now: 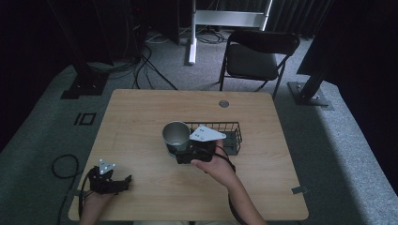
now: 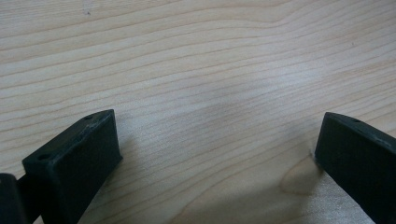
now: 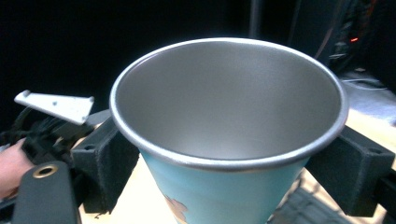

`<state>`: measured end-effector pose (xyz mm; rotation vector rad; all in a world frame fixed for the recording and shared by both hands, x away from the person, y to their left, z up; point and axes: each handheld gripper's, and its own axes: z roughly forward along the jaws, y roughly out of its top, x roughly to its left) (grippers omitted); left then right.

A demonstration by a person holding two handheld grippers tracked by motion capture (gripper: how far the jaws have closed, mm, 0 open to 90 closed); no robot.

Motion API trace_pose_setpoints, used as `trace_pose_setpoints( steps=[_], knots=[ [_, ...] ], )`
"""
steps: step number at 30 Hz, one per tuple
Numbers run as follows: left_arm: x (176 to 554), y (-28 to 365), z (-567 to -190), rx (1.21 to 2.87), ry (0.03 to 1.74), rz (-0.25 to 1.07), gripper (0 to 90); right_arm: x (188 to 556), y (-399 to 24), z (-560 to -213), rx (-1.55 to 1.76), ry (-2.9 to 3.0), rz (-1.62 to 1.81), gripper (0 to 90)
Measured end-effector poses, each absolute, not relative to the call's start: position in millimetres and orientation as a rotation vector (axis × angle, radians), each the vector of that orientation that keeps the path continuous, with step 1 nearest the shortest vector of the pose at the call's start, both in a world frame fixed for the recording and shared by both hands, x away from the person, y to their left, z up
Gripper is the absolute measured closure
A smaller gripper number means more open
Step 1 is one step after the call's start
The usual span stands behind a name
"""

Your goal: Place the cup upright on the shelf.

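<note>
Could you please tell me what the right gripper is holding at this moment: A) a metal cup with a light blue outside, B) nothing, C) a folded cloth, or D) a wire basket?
A: in the right gripper view, the right gripper has its black jaws pressed against both sides of the metal cup with a light blue outside, just beneath its rim.

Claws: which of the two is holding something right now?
The right claw, at the table's middle by the wire basket: its jaws clamp a cup with a metal inside and light blue outside. The left claw, near the table's front corner, is open.
</note>
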<state>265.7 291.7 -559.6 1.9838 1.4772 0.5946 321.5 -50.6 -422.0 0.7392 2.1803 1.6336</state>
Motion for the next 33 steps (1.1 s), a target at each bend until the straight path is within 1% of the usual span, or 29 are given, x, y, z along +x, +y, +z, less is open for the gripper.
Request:
trace_pose_setpoints(
  steps=[1, 8, 17, 18, 22, 33],
  knots=[
    [265.7, 291.7, -559.6, 1.984, 1.477, 0.595, 0.6, 326.3, -58.9, -414.6, 0.773, 2.135, 1.622, 14.1],
    [265.8, 291.7, -559.7, 1.983, 1.477, 0.595, 0.6, 336.8, -81.3, -401.2, 0.839, 2.051, 1.589, 14.1],
    [265.8, 291.7, -559.7, 1.983, 1.477, 0.595, 0.6, 350.2, -114.2, -398.1, 0.983, 1.911, 1.495, 14.1],
    [265.8, 291.7, -559.7, 1.983, 1.477, 0.595, 0.6, 354.2, -123.1, -399.7, 1.038, 1.865, 1.465, 14.1],
    [265.8, 291.7, -559.7, 1.983, 1.477, 0.596, 0.6, 360.4, -138.8, -405.8, 1.084, 1.828, 1.404, 14.1],
    [265.8, 291.7, -559.7, 1.984, 1.477, 0.595, 0.5, 373.6, -163.4, -433.1, 1.205, 1.740, 1.302, 14.1]
  ],
)
